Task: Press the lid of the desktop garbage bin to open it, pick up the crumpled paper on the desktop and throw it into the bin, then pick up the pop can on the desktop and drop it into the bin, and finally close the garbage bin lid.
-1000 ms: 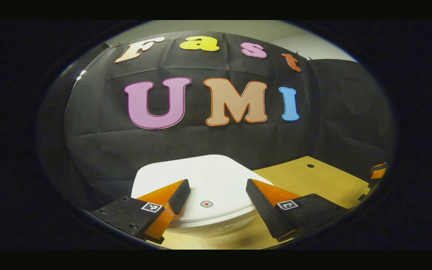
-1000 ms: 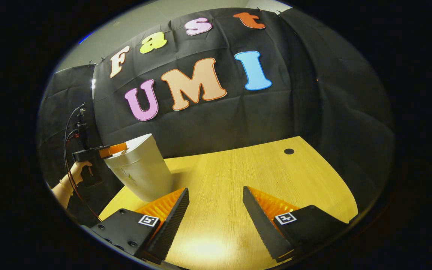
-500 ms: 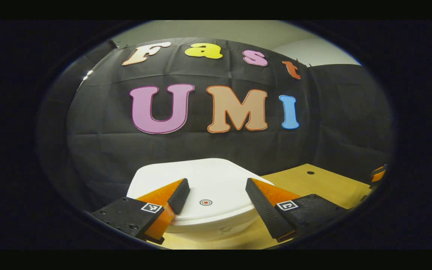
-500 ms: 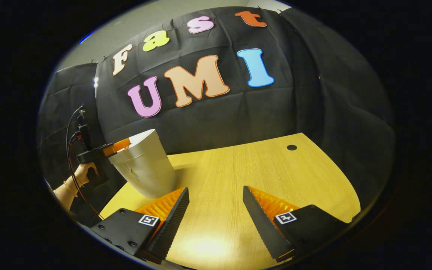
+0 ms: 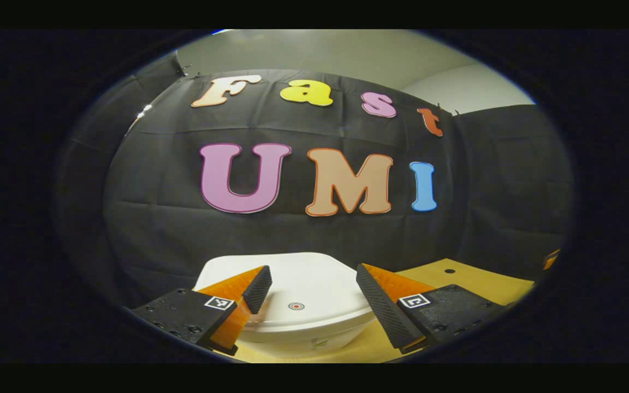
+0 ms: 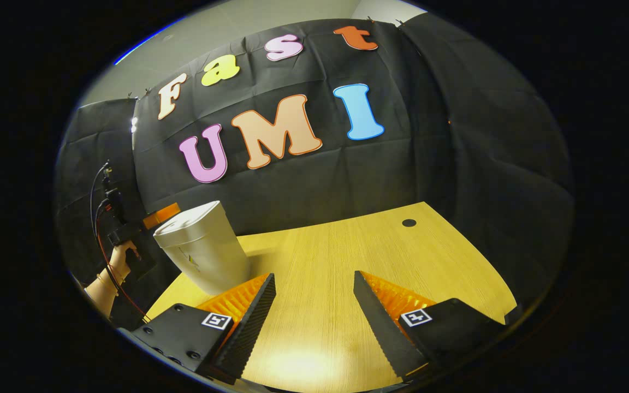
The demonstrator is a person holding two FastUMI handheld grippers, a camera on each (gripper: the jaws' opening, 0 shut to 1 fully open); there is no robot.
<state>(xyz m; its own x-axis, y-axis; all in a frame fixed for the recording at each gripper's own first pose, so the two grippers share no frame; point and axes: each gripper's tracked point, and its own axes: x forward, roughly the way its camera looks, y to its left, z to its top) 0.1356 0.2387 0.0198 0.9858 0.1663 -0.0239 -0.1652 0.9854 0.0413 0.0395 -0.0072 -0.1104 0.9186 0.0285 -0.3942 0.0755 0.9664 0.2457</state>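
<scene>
Left gripper (image 5: 308, 286) sits low centre of the left gripper view, jaws spread wide, nothing between them. The bin lid (image 5: 292, 278) lies flat and shut right behind the fingertips, its small red ring mark (image 5: 296, 306) centred in the gap. We can't tell whether the fingers touch the lid or hang just off it.

Right gripper (image 6: 314, 297) sits bottom centre of the right gripper view, jaws also spread, empty, over bare wooden desktop (image 6: 358, 256). The garbage bin (image 6: 202, 251) stands left of centre in that view, and the left gripper (image 6: 153, 221) is at its top left edge, held by a hand (image 6: 120, 256).

We see neither crumpled paper nor pop can on the visible desktop. With the lid down, our read is that they're in the bin and the task is at its end, or else they lie out of frame.

Risks from here:
- If the lid hasn't latched, it could spring back up once the fingers clear. Cause: too light a press.
- The bin looks light and tapers toward the base. A finger snagging the lid edge on the way off could tip or drag it.
- If this is a first press instead, an off-mark push could slide the bin without releasing the lid.
</scene>
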